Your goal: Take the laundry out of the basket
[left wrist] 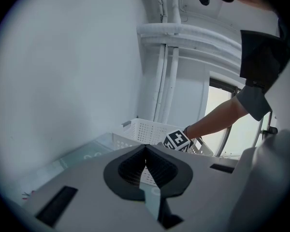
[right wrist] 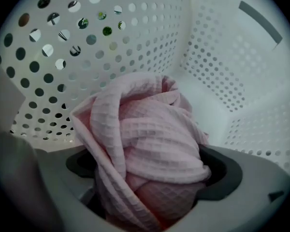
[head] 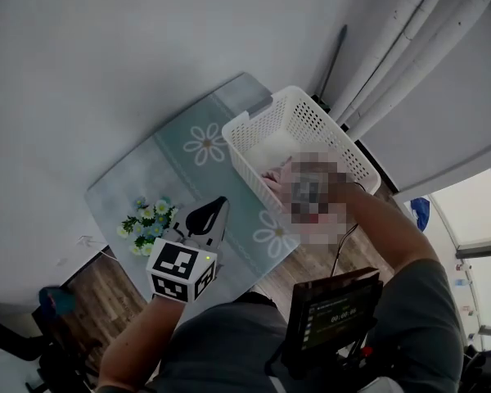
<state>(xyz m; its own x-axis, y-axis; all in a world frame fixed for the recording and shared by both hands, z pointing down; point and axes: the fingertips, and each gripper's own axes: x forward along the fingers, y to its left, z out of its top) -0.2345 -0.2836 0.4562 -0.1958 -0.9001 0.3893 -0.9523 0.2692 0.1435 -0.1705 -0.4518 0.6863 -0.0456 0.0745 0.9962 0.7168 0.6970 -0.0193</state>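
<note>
You're at the grab step: your right gripper sits inside the white laundry basket, jaws spread wide around the bunched pink waffle towel, not squeezing it yet. Next up, clamp and lift straight out. Your left gripper hangs clenched and empty.

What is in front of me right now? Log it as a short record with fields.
basket: white perforated basket, at one end of the daisy-patterned mat
laundry: bunched pink cloth, waffle weave, inside the basket
right gripper: right gripper down in the basket, jaws wide apart, the pink cloth between them
left gripper: left gripper outside the basket, jaws together, nothing between them
other: flowers on the mat, beside the left gripper
</note>
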